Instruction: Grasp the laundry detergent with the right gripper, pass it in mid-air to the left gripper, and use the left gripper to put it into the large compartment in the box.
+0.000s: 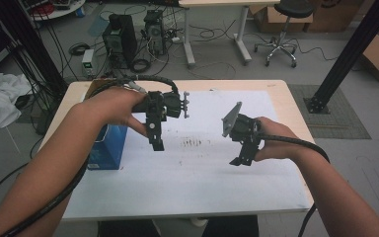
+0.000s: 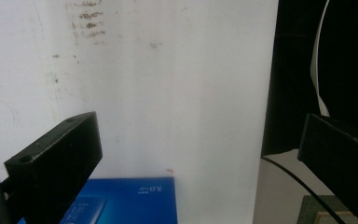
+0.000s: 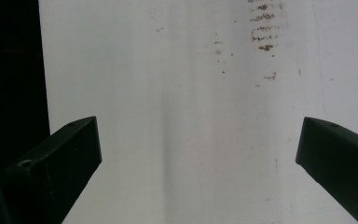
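The blue box [image 1: 107, 147] is a small rectangular carton with glossy blue faces, standing on the white sheet [image 1: 202, 168] that covers the surface [image 1: 281, 91], close to the sheet's left edge. In the left gripper view the box [image 2: 121, 200] sits low between the jaws, with pale print on its top reading something like "5.0", the rest too small to read. The left gripper [image 1: 155, 140] hangs just right of the box and above the sheet, jaws pointing down and spread wide with nothing between them; the left hand [image 1: 113, 106] grips it from above the box. The right gripper [image 1: 242, 155] hovers well right of the box, tilted downward, jaws likewise released and empty. A patch of brown smudges [image 1: 193, 143] marks the sheet between the two grippers.
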